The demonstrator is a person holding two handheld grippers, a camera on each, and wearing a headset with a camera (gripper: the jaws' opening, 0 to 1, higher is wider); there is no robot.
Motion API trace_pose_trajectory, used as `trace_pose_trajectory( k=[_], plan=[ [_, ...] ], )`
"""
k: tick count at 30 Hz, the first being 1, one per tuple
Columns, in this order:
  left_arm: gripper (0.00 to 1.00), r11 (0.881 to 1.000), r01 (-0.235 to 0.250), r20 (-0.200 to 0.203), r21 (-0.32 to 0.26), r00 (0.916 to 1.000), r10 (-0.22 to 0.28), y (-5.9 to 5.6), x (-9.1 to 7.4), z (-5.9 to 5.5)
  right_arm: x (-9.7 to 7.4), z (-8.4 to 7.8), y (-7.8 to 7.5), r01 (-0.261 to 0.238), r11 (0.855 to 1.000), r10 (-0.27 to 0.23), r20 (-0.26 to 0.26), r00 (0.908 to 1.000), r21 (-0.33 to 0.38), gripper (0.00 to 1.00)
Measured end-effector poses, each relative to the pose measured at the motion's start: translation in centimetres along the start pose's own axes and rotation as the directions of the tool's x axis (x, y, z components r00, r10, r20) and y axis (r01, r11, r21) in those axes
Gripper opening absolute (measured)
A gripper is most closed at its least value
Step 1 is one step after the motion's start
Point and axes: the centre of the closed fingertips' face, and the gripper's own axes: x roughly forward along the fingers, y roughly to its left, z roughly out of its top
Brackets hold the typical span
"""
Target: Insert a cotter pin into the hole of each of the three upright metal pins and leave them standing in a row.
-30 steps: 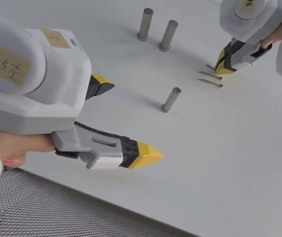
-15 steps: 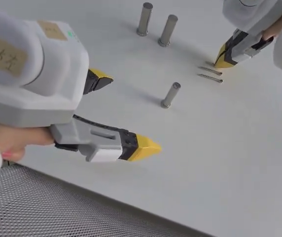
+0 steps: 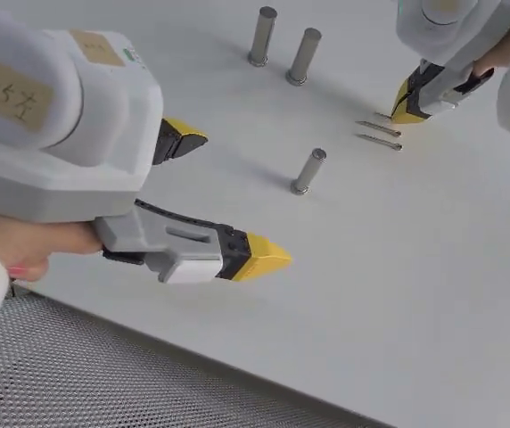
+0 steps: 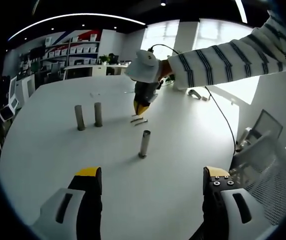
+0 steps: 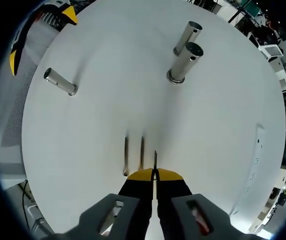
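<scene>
1. Nothing is assembled yet, as far as I can judge: the three metal pins stand upright on the table (image 3: pixel 415 267) and none of them carries a cotter pin.
2. Two metal pins, the far one (image 3: pixel 261 36) and its neighbour (image 3: pixel 305 56), stand close together at the back. The nearer metal pin (image 3: pixel 308 171) stands well apart from them, so the three do not form a clean row.
3. I cannot make out the cross hole on any of them at this size.
4. My right hand-held gripper (image 5: pixel 154 172) has its jaws pressed together on the third cotter pin (image 5: pixel 155 159). The wire is thin, so I read that as a pinch, not a certainty, and I cannot tell whether it is off the table.
5. The other two cotter pins (image 5: pixel 126 155) (image 5: pixel 142 151) lie flat just beside it, untouched.
6. All three cotter pins are parallel, their long axes running straight out along the right jaws, roughly toward the back pair of metal pins. In the head view they lie nearly crosswise, slightly slanted.
7. My left hand-held gripper (image 3: pixel 228 201) hangs spread and empty, near the nearer metal pin, with its jaws pointing toward it.
8. Left to do: all three insertions, then lining up the row.
</scene>
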Motion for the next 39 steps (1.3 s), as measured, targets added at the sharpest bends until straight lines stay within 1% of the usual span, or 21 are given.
trace_pose_trajectory(
  k=[6,7,8,10,12,15,16,17,21,24,26,28,30,31,32,33,34,35,36,37,39],
  plan=[
    [0.8,1.0,-0.003,0.005,0.007,1.0,0.003,-0.2,-0.2,0.3,-1.8,-0.4,-1.1,0.05,0.999,-0.051,0.045,0.9977,0.009,0.0],
    [0.79,1.0,-0.003,0.004,0.007,1.0,0.003,-0.2,-0.2,0.4,-2.5,-0.2,-1.0,0.059,0.998,-0.059,0.052,0.9969,0.011,0.0],
    [0.79,1.0,-0.004,0.003,0.007,1.0,0.004,-0.2,-0.2,0.4,-2.6,-0.2,-1.0,0.061,0.998,-0.062,0.054,0.9967,0.011,0.0],
    [0.79,1.0,-0.005,0.001,0.009,1.0,0.005,-0.3,-0.2,0.4,-3.5,-0.2,-1.2,0.093,0.996,-0.092,0.063,0.9937,-0.002,0.0],
    [0.78,1.0,-0.005,0.0,0.014,1.0,0.005,-0.3,-0.2,0.4,-4.6,0.1,-0.5,0.117,0.993,-0.116,0.075,0.9904,-0.006,0.0],
    [0.76,1.0,-0.002,0.002,0.008,1.0,0.002,-0.3,-0.2,0.6,-5.0,0.3,-0.6,0.133,0.991,-0.134,0.108,0.9851,0.016,0.0],
    [0.76,1.0,-0.012,0.009,0.001,0.9999,0.012,-0.2,-0.2,0.8,-5.2,0.4,-0.5,0.139,0.99,-0.141,0.116,0.9831,0.024,0.0],
    [0.75,1.0,-0.016,0.017,-0.002,0.9997,0.016,-0.1,-0.2,1.1,-6.1,0.8,0.3,0.148,0.989,-0.15,0.123,0.9809,0.025,0.0],
    [0.7,1.0,-0.007,0.04,-0.007,0.9992,0.008,-0.1,-0.3,2.1,-6.8,0.9,1.1,0.183,0.983,-0.185,0.145,0.972,0.024,0.0],
    [0.69,0.999,-0.008,0.062,-0.033,0.998,0.01,0.0,-0.1,2.6,-7.8,1.4,1.8,0.218,0.976,-0.219,0.173,0.9603,0.025,0.0],
    [0.67,0.999,-0.004,0.069,-0.046,0.9976,0.007,0.0,0.1,2.8,-8.5,1.9,2.7,0.244,0.97,-0.244,0.188,0.9514,0.023,0.0],
    [0.66,0.998,0.006,0.075,-0.061,0.9972,-0.001,-0.1,0.3,3.0,-8.9,2.1,3.1,0.261,0.965,-0.259,0.199,0.9449,0.021,0.0],
    [0.65,0.997,0.013,0.076,-0.074,0.9971,-0.007,-0.2,0.5,3.1,-9.4,2.6,3.5,0.283,0.959,-0.281,0.222,0.9336,0.026,0.0],
    [0.65,0.997,0.017,0.082,-0.079,0.9966,-0.01,-0.3,0.6,3.2,-9.6,2.9,3.8,0.297,0.954,-0.297,0.245,0.923,0.038,0.0],
    [0.64,0.996,0.021,0.088,-0.084,0.996,-0.013,-0.3,0.6,3.4,-9.9,3.4,3.8,0.325,0.945,-0.32,0.27,0.9081,0.03,0.0],
    [0.63,0.996,0.025,0.092,-0.091,0.9956,-0.017,-0.4,0.7,3.4,-9.9,3.5,4.3,0.336,0.942,-0.326,0.272,0.9055,0.01,0.0],
    [0.63,0.994,0.031,0.098,-0.102,0.9949,-0.021,-0.5,0.7,3.6,-10.0,3.5,4.5,0.349,0.937,-0.339,0.269,0.9017,0.009,0.0],
    [0.63,0.994,0.036,0.102,-0.107,0.9945,-0.025,-0.5,0.8,3.6,-10.2,3.7,5.0,0.367,0.93,-0.353,0.272,0.8951,-0.001,0.0],
    [0.62,0.993,0.038,0.105,-0.108,0.9941,-0.027,-0.5,0.8,3.7,-10.3,3.8,5.1,0.371,0.929,-0.356,0.274,0.8935,-0.002,0.0],
    [0.61,0.993,0.041,0.107,-0.11,0.9939,-0.029,-0.5,0.9,3.8,-10.6,4.0,5.5,0.382,0.924,-0.366,0.284,0.8861,-0.002,0.0],
    [0.56,0.992,0.046,0.107,-0.118,0.9937,-0.033,-0.5,1.0,3.9,-11.0,4.4,6.1,0.398,0.917,-0.379,0.298,0.8759,-0.003,0.0]
  ],
)
